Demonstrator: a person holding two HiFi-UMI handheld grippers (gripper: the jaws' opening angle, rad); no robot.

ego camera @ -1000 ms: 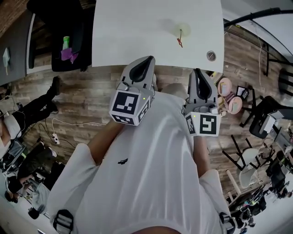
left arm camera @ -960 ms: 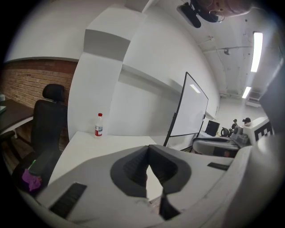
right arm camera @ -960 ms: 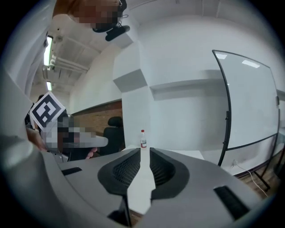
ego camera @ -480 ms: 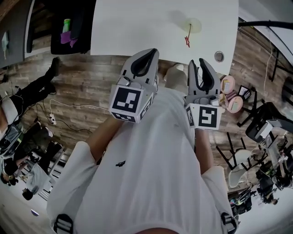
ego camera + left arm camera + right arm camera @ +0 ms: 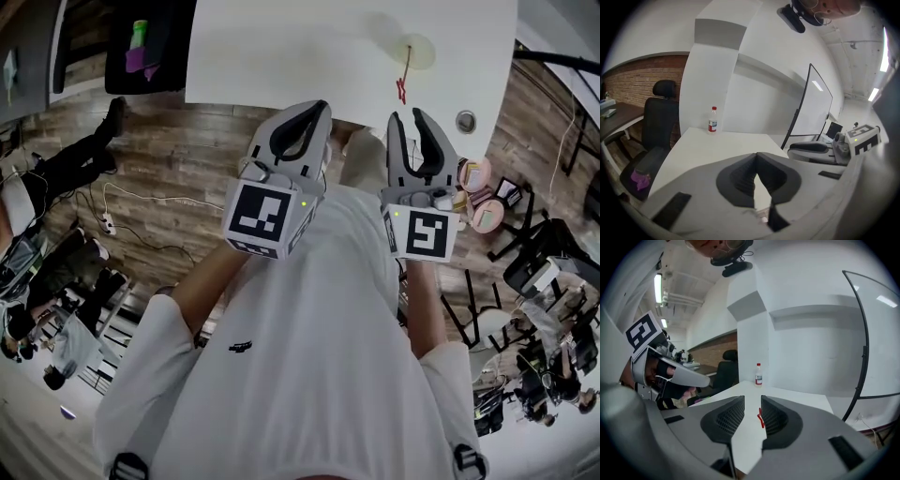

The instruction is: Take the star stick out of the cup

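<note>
At 12 o'clock from right gripper, on tabletop, star stick leans in cup, well apart. Right jaws spread, just been opening, nothing between. Left gripper jaws pressed together, empty.

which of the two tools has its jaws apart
The right tool: its jaws have just been opening and stand apart, nothing between them, the red star stick showing beyond the gap. The left tool has jaws meeting at the tips.

Both arms forward; left gripper fingers together; right gripper fingers just opened apart, nothing gripped
</note>
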